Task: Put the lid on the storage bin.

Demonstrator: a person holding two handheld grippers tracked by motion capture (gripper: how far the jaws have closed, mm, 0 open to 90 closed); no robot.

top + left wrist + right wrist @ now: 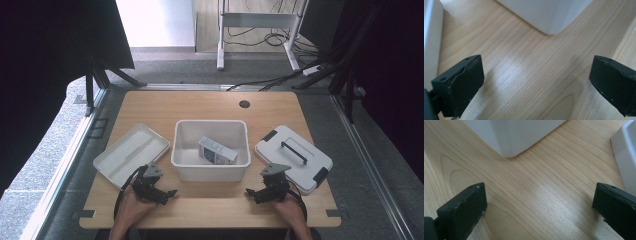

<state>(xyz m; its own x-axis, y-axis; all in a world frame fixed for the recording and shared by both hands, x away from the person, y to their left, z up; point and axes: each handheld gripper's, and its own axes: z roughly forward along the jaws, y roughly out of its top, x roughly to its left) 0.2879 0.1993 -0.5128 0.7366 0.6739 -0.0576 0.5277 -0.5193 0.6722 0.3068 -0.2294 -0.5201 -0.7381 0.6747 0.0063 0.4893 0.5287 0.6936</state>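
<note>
While both hands rest at the near edge of the desk, the labels read from the tongs outward.

Left tongs (161,192): jaws spread wide, nothing between them; low over bare wood, aimed at the near left corner of the bin.
Right tongs (257,194): jaws likewise spread and empty; low over the wood, aimed at the bin's near right corner.
Desk (210,210): light wood, bare between the two tongs.
Bin (210,172): white, open-topped, at the desk's centre, just beyond both tongs.
Carton (216,151): small white and blue box lying on its side on the bin's floor, toward the right wall; its long axis runs slantwise, from far left to near right, its printed face turned up and toward the person.
Lid with handle (295,156): white, dark handle and clips, lying flat to the right of the bin, near the right tongs.
Shallow lid (131,152): white, flat, to the left of the bin, near the left tongs.
Step in hand: judged a rest or start pose, with no reach under way and neither lid yet on the bin.
Next move calls for: probably the right tongs turning to the lid, closing across its handle, and lifting it level over the bin's rim.
</note>
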